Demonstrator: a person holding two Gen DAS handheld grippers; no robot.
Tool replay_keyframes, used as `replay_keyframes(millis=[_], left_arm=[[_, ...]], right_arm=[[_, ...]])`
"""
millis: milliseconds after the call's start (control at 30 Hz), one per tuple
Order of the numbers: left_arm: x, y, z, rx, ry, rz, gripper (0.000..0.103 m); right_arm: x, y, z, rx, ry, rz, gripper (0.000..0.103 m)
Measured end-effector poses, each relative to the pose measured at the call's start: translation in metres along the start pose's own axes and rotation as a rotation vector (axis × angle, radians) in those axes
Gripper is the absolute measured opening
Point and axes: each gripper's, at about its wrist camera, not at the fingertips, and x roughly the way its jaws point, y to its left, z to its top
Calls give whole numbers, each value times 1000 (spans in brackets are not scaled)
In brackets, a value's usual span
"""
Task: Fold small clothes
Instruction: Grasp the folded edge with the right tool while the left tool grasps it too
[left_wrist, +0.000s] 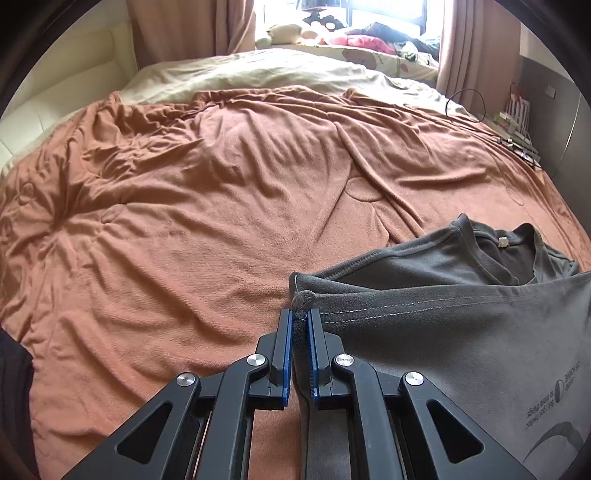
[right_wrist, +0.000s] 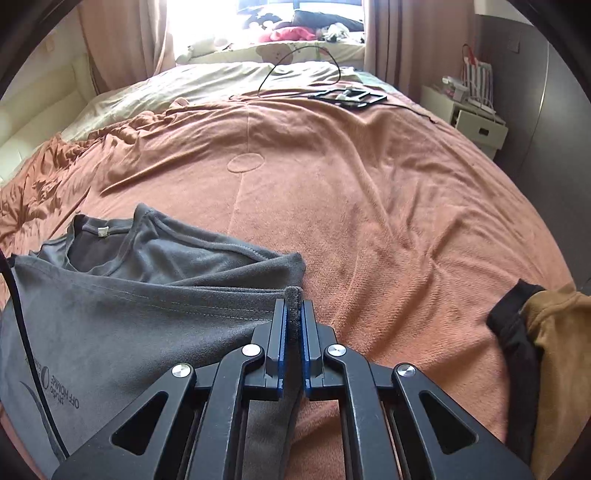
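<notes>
Now the grey T-shirt (left_wrist: 461, 332) lies on the bed's orange blanket (left_wrist: 184, 221), hem stretched across toward the neckline at twelve o'clock, small print showing on the upturned fabric. Left tongs (left_wrist: 302, 321) and right tongs (right_wrist: 294, 312) each pinch a hem corner.

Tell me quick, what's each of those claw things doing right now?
Left gripper: shut on a corner of the grey T-shirt.
Right gripper: shut on the T-shirt's opposite corner.
</notes>
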Motion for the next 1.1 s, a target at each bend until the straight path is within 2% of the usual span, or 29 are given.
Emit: replay_keyframes(millis=[167,400,667,833,1000,1100], left_arm=[[-25,4,11,-21,-57,-2,8],[-54,2,42,-14,-131,13,7],[-54,2,82,-49,-173,43,7],[-28,-4,97,-54,-149,78,7],[28,-8,91,-43,-28,138,7],[55,-9,80,-40,24,146,7]], right_arm=[[-28,3,7,-4,-58,-12,3],[-57,13,27,2,-127,-48,3],[-52,23,58,6,-161,-79,3],[-16,22,78,-4,-140,-99,3],[40,22,81,-1,-52,-93,3],[65,23,77,-9,-15,-99,3]])
